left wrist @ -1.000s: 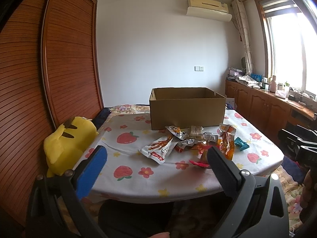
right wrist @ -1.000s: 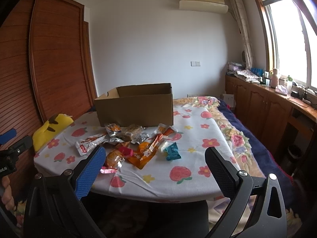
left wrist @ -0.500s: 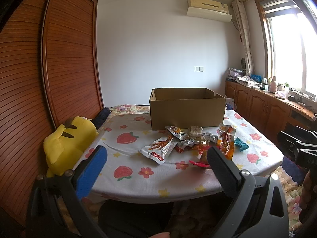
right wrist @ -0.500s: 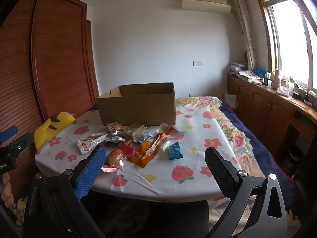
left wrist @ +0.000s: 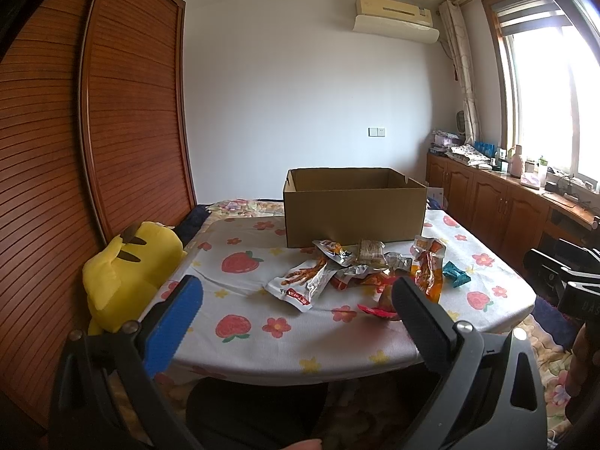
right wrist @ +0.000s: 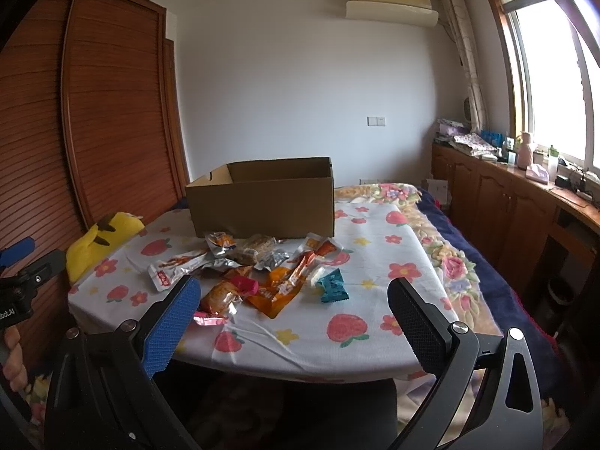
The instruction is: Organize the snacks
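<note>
— Blue pad on one finger, black on the other: that is the left gripper (left wrist: 296, 322), jaws spread wide with nothing between them, held level before the near edge of the table (left wrist: 262, 352). Where is the other one?

— The right gripper (right wrist: 290, 317) is posed the same way, fingers wide apart and empty, hovering short of the table edge and aimed across it. A hand (right wrist: 13, 356) wraps the left gripper's handle at the far left of the right wrist view.

— And the snacks?

— A loose pile of snack packets (right wrist: 258, 273) lies mid-table on the strawberry-print cloth (right wrist: 337, 330): a silver pouch (left wrist: 303, 281) at the left, orange wrappers in the middle, a teal packet (right wrist: 332, 285) at the right, apart from both grippers.

— Beyond that?

— An open cardboard box (left wrist: 354, 210) stands just behind the pile. A yellow plush toy (left wrist: 127, 273) sits at the table's left edge, against the wooden wardrobe doors (left wrist: 112, 131).
</note>
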Available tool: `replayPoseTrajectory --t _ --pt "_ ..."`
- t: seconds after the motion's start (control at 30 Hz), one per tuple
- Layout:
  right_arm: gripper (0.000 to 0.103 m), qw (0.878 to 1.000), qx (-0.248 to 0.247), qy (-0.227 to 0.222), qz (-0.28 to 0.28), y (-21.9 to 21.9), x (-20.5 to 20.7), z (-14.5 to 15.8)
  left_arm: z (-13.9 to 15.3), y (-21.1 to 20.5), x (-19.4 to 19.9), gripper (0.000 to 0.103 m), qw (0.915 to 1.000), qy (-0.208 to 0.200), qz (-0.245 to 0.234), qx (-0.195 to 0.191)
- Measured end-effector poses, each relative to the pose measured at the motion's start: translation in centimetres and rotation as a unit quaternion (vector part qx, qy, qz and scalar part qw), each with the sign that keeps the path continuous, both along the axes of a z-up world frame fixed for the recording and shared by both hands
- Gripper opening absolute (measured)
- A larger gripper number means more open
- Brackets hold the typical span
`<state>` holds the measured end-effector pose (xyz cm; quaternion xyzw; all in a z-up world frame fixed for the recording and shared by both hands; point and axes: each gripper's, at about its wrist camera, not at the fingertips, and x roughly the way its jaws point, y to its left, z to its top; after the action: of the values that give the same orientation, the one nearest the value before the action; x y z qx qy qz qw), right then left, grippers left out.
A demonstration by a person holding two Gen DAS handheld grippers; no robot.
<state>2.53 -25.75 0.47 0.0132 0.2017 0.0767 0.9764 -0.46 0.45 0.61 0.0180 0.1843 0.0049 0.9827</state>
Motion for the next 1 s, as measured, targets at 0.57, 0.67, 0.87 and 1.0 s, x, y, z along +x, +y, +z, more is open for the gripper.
replayPoseTrajectory --t 0.57,0.67,0.87,1.0 --pt "0.102 1.0 0.003 -0.001 0.005 0.1 -0.2 -0.1 0.4 -0.3 -0.1 0.102 1.0 0.002 -0.003 -0.002" --pt "0.102 1.0 0.003 0.001 0.006 0.2 -0.2 -0.2 0.2 -0.3 0.0 0.102 1.0 0.005 -0.005 -0.004" --pt "0.102 1.0 -0.003 0.01 0.019 0.4 0.4 -0.9 -0.9 -0.2 1.0 0.102 0.9996 0.019 -0.017 -0.011" --pt "0.1 0.998 -0.008 0.033 0.045 0.6 2.1 -1.9 -1.5 -0.1 2.6 0.102 0.9988 0.036 -0.029 -0.018"
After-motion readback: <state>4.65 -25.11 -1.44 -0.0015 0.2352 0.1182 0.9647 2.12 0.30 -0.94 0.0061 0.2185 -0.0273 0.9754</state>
